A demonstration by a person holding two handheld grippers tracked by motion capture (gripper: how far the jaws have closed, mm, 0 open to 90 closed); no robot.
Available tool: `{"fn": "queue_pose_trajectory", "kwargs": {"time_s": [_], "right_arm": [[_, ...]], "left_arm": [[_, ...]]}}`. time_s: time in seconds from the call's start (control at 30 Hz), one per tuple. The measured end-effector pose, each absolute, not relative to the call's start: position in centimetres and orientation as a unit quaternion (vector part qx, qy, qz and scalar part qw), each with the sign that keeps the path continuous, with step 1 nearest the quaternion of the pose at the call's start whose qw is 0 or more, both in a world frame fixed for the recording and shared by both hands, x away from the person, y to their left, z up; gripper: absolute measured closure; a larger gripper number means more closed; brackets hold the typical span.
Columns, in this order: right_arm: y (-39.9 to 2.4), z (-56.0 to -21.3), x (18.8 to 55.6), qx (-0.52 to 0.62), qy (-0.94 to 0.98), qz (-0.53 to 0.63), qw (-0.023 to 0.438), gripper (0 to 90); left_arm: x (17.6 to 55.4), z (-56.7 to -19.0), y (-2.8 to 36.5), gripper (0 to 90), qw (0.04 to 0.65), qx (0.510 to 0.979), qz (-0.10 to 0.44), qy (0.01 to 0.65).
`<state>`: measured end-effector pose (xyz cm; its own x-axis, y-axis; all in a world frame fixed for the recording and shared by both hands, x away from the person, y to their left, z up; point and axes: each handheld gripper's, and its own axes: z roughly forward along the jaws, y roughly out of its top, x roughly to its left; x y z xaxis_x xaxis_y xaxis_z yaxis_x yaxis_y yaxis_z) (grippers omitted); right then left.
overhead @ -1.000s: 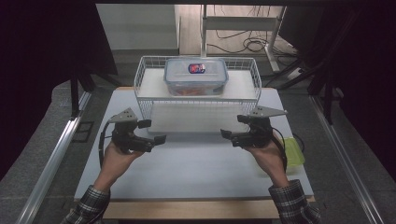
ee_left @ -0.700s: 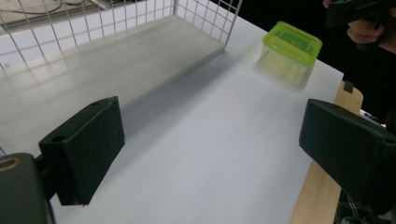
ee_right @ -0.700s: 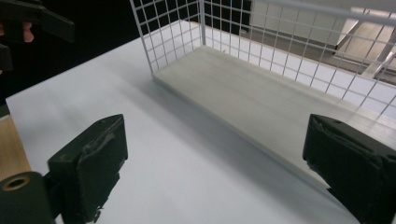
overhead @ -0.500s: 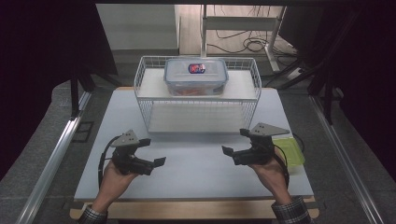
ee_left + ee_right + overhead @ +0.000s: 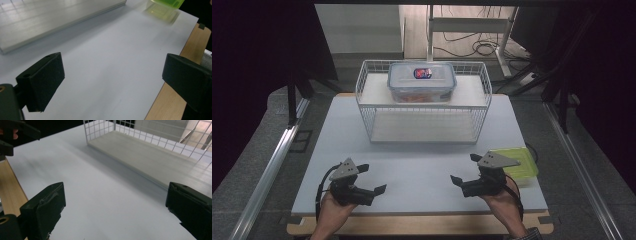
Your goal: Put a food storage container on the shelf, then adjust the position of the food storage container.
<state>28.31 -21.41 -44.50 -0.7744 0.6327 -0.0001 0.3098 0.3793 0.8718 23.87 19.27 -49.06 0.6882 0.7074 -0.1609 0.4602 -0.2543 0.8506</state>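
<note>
I hold my left claw (image 5: 373,179) and right claw (image 5: 464,169) wide open and empty over the near worktop (image 5: 422,165), facing inward, while the green lid (image 5: 518,161) lies at three o'clock just beside my right claw, easy to reach.

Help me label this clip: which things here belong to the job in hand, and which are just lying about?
In the job:
left gripper, open
right gripper, open
green lidded container, nearest the right gripper

Lying about:
clear lidded box on the upper shelf
white wire rack
cables on the floor behind
</note>
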Motion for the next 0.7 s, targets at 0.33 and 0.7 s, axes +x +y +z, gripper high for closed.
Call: {"fn": "queue_pose_trajectory", "kwargs": {"time_s": [0.33,0.7], "right_arm": [[-21.5,-47.3,27.7,0.303,0.825,0.450,0.154,2.9],[-21.8,-48.0,28.2,0.325,0.831,0.419,0.169,0.3]], "left_arm": [[23.2,-51.5,20.1,4.8,0.453,0.792,0.143,0.384],[23.2,-51.9,20.0,4.7,0.449,0.795,0.143,0.381]]}}
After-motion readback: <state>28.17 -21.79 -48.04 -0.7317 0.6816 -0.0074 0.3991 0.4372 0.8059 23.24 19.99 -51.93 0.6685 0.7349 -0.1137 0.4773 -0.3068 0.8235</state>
